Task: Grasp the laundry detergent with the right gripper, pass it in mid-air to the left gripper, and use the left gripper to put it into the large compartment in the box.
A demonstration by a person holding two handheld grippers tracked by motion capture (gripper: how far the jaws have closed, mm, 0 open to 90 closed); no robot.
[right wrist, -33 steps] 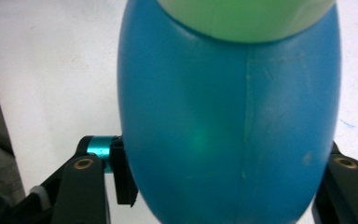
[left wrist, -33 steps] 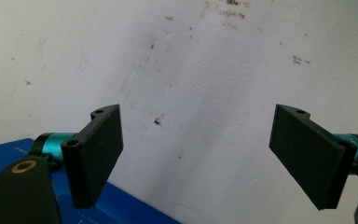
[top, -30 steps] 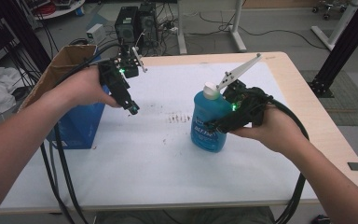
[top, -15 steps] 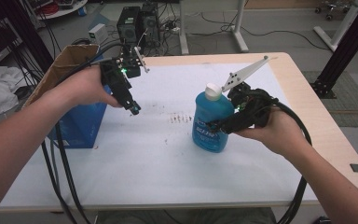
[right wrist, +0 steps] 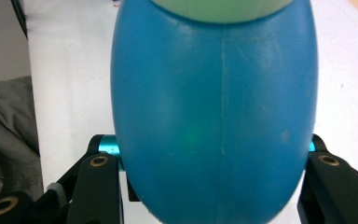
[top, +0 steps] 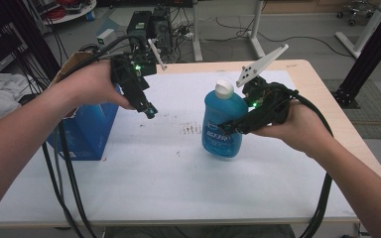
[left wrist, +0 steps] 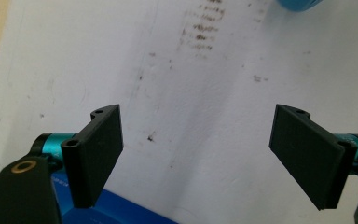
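Bottle [top: 224, 123], blue, stands at table [top: 178, 188] centre, clamped at its 3 o'clock flank by right gripper [top: 234, 128] for lifting, while left gripper [top: 150, 112] hovers at 10 o'clock, jaws spread, empty.

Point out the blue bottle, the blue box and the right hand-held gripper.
blue bottle [top: 222, 130], high view, on its label.
blue box [top: 90, 130], high view, on its front face.
right hand-held gripper [top: 232, 127], high view, where its jaws clamp the bottle.

Left tongs [left wrist: 200, 158] spread wide, above stained white table [left wrist: 205, 84], blue box [left wrist: 112, 212] below
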